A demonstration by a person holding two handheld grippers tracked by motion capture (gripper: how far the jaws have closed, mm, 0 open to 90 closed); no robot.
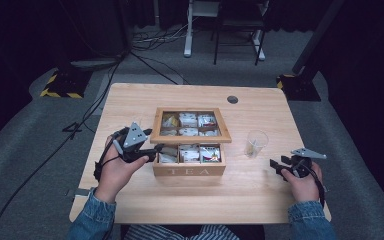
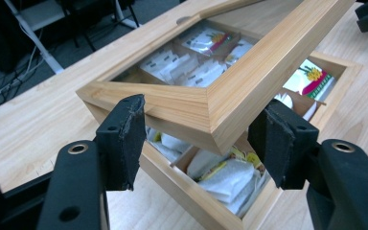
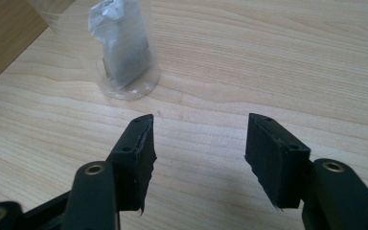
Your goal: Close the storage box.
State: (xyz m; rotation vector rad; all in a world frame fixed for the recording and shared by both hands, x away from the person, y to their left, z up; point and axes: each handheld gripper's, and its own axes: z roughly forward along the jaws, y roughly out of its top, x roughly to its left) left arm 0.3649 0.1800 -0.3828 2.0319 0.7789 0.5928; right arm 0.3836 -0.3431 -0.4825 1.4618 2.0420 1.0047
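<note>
The lid (image 2: pixel 206 103) is being lowered onto the tea box (image 1: pixel 190 169), its corner loosely straddled by the spread left gripper (image 2: pixel 201 139); pulling clear toward nine o'clock is called for next

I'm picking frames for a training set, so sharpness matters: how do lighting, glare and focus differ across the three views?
High view: soft and grainy, dark surroundings, evenly lit pale wooden table. Left gripper view: crisp on the glass-paned wooden tea box lid, mild glare on the wrapped tea bags, edges bent by the wide lens. Right gripper view: sharp wood grain, soft shadows, clear plastic cup slightly hazy.
</note>
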